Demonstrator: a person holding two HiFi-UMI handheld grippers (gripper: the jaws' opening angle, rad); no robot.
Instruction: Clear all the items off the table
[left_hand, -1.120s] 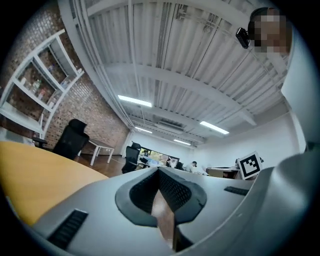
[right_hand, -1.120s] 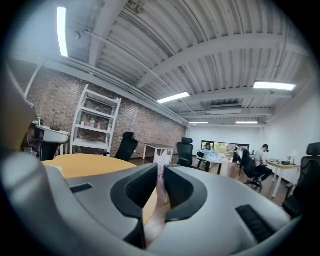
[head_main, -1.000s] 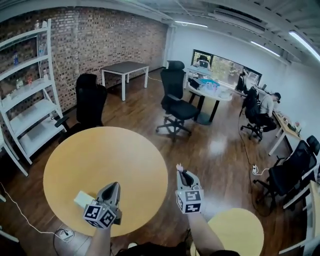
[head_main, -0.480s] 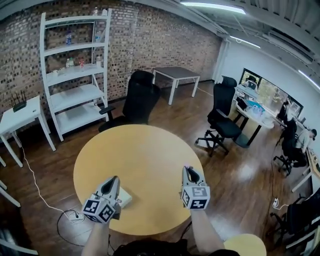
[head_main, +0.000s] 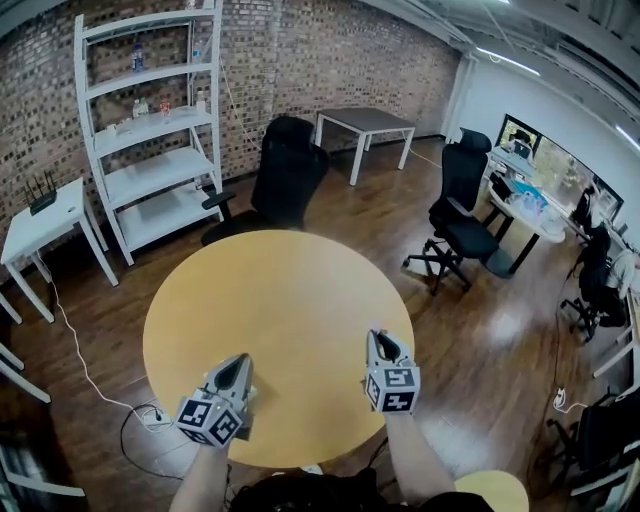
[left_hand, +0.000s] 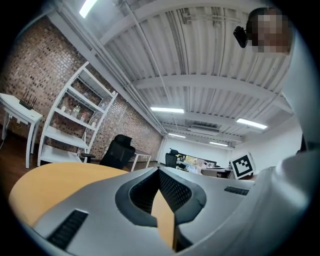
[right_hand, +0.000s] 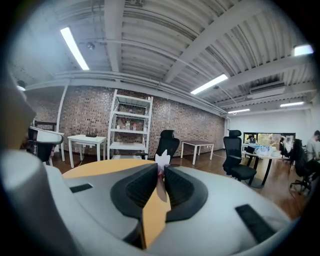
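Carry the small white scrap (right_hand: 161, 159) clear of the surface (head_main: 260, 300) with the right tongs (right_hand: 161, 169) clamped on it, holding the left tongs (left_hand: 159, 171), closed and empty, aside.

Round table (head_main: 270, 300) (yellow top) on wood floor (head_main: 480, 340).

Your left tool (head_main: 238, 362) and right tool (head_main: 379, 342) sit side by side over the worktop's (head_main: 270, 290) near edge, chair (head_main: 285, 170) beyond.

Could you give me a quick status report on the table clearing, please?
Left gripper shut, empty, over the table near its front edge. Right gripper shut on a small white scrap. Nothing seen blocking either one.
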